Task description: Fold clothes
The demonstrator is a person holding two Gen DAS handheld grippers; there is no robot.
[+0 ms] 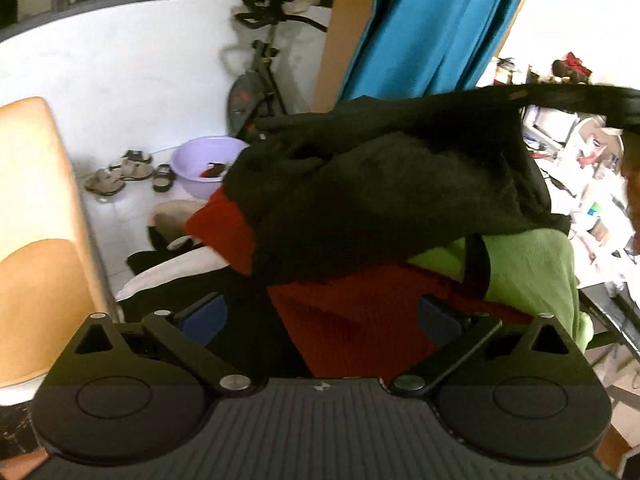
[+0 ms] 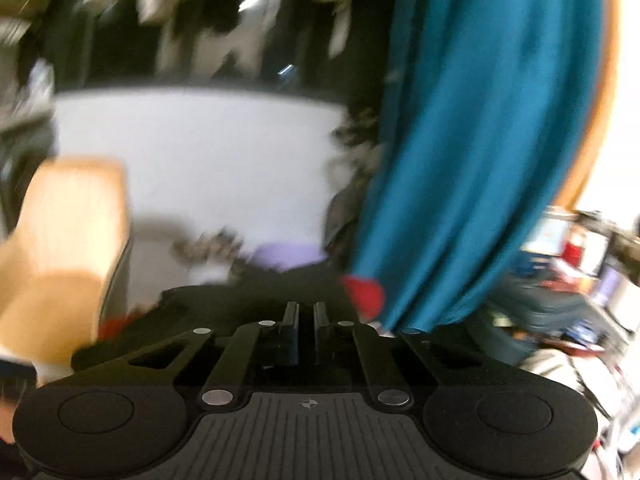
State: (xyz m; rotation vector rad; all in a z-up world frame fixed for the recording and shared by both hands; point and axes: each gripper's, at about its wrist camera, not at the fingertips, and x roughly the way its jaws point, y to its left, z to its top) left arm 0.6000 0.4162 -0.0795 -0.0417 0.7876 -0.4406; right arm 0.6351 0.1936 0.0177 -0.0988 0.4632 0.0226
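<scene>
The left gripper [image 1: 320,316] is spread over a red garment [image 1: 360,328] in the heap; the right gripper [image 2: 306,332] is pressed together, apparently on the black garment [image 1: 400,184] raised above it. Soft, limp, light fabric: grip at an edge. The lilac basin [image 1: 200,160] holds something red.

A lived-in home, this: sandals [image 1: 120,174] lie on the tiled floor beside a lilac wash basin [image 1: 202,160], with an exercise bike [image 1: 260,68] against the white wall. A teal curtain [image 1: 436,24] hangs alongside, and cluttered shelves [image 1: 576,136] crowd the right.
</scene>
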